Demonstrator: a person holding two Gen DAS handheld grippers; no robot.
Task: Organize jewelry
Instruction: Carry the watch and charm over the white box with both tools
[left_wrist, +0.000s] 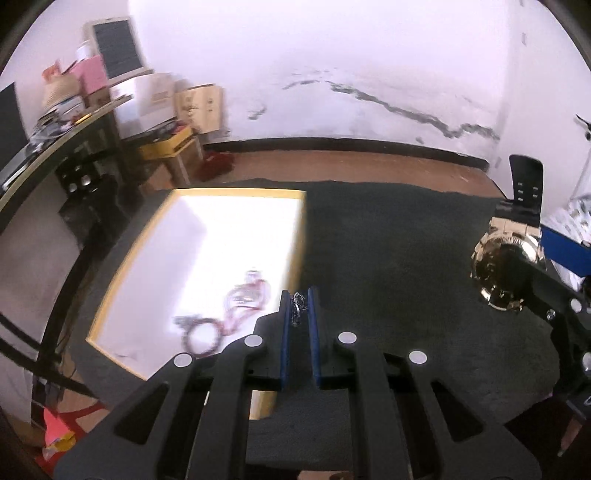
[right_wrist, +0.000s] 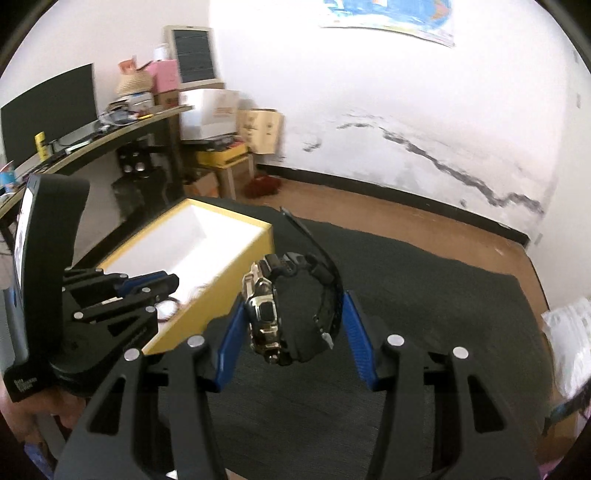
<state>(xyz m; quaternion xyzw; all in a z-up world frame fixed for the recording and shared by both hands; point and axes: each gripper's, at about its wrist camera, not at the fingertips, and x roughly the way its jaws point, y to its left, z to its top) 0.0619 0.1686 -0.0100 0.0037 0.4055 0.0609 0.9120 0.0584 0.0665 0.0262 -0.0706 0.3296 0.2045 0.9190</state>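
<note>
My left gripper (left_wrist: 298, 306) is shut on a thin tangled chain (left_wrist: 296, 308), held at the right edge of the yellow box (left_wrist: 110, 284) with a white inside. Red and pink bracelets (left_wrist: 229, 314) lie in the box. My right gripper (right_wrist: 291, 317) is shut on a gold watch (right_wrist: 266, 317) with a black strap, held above the dark mat (right_wrist: 424, 295) to the right of the box (right_wrist: 229, 280). The watch (left_wrist: 502, 266) also shows at the right in the left wrist view. The left gripper (right_wrist: 147, 284) shows over the box in the right wrist view.
A dark desk (right_wrist: 92, 147) with a monitor and clutter stands at the far left. Cardboard boxes (right_wrist: 258, 129) are stacked by the wall. White plastic packaging (right_wrist: 569, 343) lies at the mat's right edge. Brown floor lies beyond the mat.
</note>
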